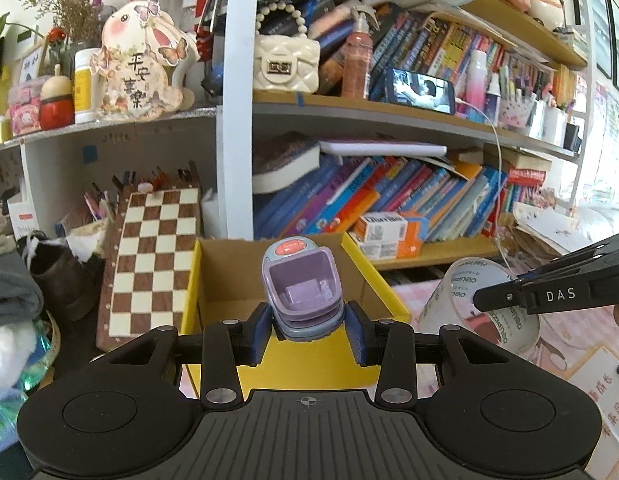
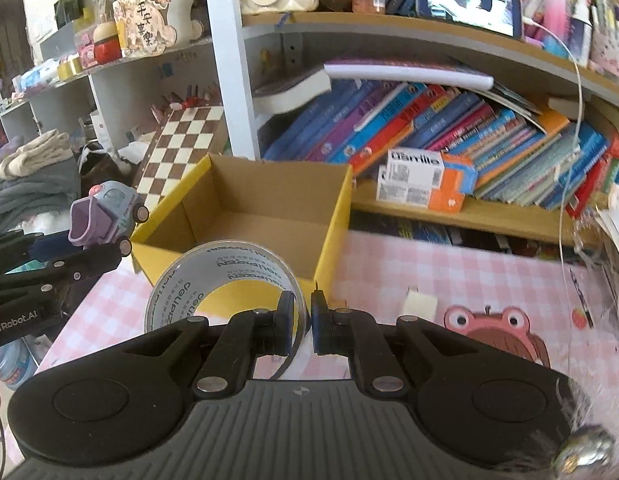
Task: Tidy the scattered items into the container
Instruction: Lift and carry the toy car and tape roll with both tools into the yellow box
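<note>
My left gripper (image 1: 309, 330) is shut on a purple and blue toy car (image 1: 301, 288), held nose-up in front of the yellow cardboard box (image 1: 373, 276). The same toy car (image 2: 105, 216) shows at the left of the right wrist view, above the box's near-left corner. My right gripper (image 2: 303, 320) is shut on the rim of a clear tape roll (image 2: 225, 284), which hangs just before the yellow cardboard box (image 2: 333, 220). In the left wrist view the tape roll (image 1: 465, 304) sits at the right in that gripper (image 1: 479, 298). The box interior looks bare.
A bookshelf (image 1: 389, 196) packed with books stands right behind the box, a chessboard (image 1: 153, 256) leans to its left. The table has a pink checked cloth (image 2: 429, 268) with a small pale eraser-like block (image 2: 419, 304) and a frog picture (image 2: 493, 328).
</note>
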### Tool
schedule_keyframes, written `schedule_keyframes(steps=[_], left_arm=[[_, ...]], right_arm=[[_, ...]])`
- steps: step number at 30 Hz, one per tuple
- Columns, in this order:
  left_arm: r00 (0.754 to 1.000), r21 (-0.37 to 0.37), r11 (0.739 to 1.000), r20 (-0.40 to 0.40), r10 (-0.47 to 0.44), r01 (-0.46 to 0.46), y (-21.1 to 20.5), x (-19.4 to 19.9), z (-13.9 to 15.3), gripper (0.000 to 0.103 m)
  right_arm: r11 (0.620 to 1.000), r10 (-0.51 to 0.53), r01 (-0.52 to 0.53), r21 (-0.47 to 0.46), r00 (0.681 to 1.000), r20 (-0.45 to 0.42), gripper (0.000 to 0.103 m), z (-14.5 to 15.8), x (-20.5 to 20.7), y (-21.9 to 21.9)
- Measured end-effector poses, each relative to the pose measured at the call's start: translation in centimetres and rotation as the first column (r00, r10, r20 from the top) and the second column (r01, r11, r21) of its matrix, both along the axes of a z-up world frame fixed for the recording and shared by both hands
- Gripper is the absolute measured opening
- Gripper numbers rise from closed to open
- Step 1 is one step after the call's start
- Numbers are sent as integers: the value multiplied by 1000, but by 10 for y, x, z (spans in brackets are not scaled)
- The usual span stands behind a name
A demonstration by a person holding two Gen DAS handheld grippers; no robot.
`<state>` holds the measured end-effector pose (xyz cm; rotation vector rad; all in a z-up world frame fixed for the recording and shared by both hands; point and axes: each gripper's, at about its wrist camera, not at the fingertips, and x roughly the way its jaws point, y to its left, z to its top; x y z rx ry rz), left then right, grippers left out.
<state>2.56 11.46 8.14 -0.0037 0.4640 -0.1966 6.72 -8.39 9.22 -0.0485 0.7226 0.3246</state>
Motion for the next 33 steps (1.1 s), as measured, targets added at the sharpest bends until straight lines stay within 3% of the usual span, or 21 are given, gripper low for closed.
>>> schedule_keyframes(steps=[14, 33], left_arm=[[1000, -4, 1000, -17, -4, 4, 3, 41, -6, 39], [992, 24, 1000, -126, 15, -12, 14, 109, -39, 39]], right_arm=[[999, 38, -38, -6, 999, -12, 9, -2, 55, 18], [996, 91, -92, -9, 993, -76, 9, -33, 116, 34]])
